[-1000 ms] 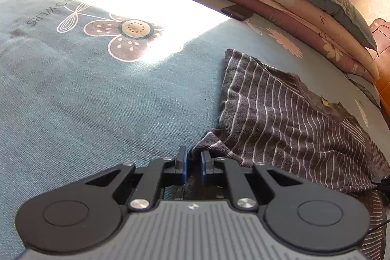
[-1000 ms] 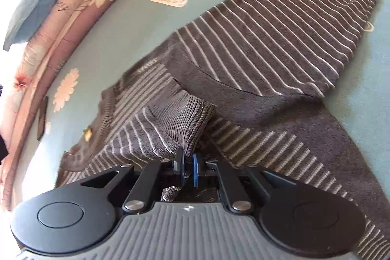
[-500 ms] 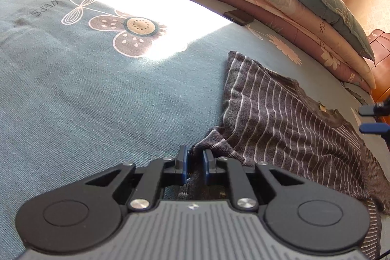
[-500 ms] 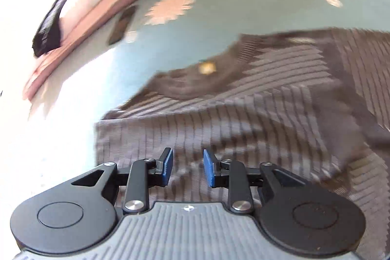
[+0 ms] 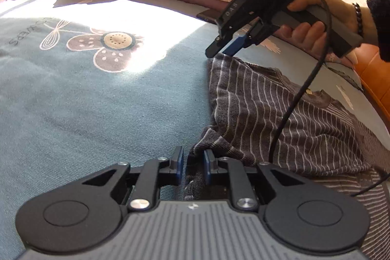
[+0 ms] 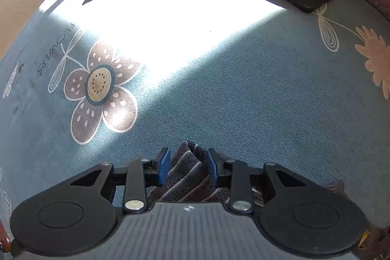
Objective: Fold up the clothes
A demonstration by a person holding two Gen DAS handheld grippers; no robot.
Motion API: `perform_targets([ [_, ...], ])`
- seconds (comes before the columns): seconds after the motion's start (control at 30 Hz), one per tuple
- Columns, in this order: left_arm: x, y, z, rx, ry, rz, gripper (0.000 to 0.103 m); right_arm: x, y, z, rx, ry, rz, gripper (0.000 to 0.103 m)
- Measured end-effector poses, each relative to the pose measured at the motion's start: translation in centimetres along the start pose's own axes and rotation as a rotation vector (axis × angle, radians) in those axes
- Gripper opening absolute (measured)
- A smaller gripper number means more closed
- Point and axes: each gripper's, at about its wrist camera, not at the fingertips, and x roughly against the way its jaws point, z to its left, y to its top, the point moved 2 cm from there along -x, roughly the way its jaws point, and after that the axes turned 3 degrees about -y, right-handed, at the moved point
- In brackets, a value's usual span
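Right tool [image 6: 187,166] released the sweater [image 5: 304,113], moved to corner.

right hand-held gripper [image 6: 187,166]: jaws apart | over striped sweater [image 6: 187,183] corner | bedsheet [image 6: 219,94]

The word "FLOWERS" is printed in dark capitals on the blue bedsheet [image 6: 219,94], beside the stalk of the brown flower print [image 6: 100,84]; in the left wrist view it is seen upside down and partly cut off at the frame edge. The letters "DAS" are stamped on the side of the right gripper [image 5: 225,46]. No other text can be read.
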Motion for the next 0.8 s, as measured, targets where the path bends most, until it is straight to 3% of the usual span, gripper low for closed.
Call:
perform_targets([
  [0.07, -0.2, 0.1, -0.6, -0.148, -0.009, 0.004, 0.021, -0.8, -0.1, 0.3, 0.038, 0.003, 0.065, 0.037],
  [0.17, -0.3, 0.3, -1.2, -0.333, -0.039, -0.009, 0.022, -1.1, 0.0, 0.4, 0.06, -0.003, 0.09, 0.036],
  [0.23, -0.4, 0.3, -1.5, -0.428, -0.057, -0.025, 0.021, -1.2, 0.3, 0.4, 0.058, -0.008, 0.078, 0.015],
  [0.3, -0.3, 0.3, -1.6, -0.461, -0.084, -0.031, 0.005, -1.0, 0.3, 0.7, 0.057, -0.026, 0.046, 0.008],
  [0.4, -0.1, 0.3, -1.5, -0.386, -0.087, -0.014, 0.005, -0.3, -0.2, 0.9, 0.04, -0.097, -0.028, 0.007],
  [0.53, 0.3, 0.0, -0.4, -0.182, -0.045, 0.04, 0.005, 0.4, -0.2, -0.4, -0.067, -0.13, -0.111, 0.007],
  [0.67, 1.0, -0.1, 0.4, -0.133, -0.03, 0.05, 0.007, 0.3, -0.8, -1.3, -0.164, -0.106, -0.137, 0.01],
  [0.8, 2.8, 0.1, 2.6, -0.129, -0.001, 0.039, 0.008, 3.0, -2.3, 0.4, -0.146, -0.157, -0.217, 0.017],
])
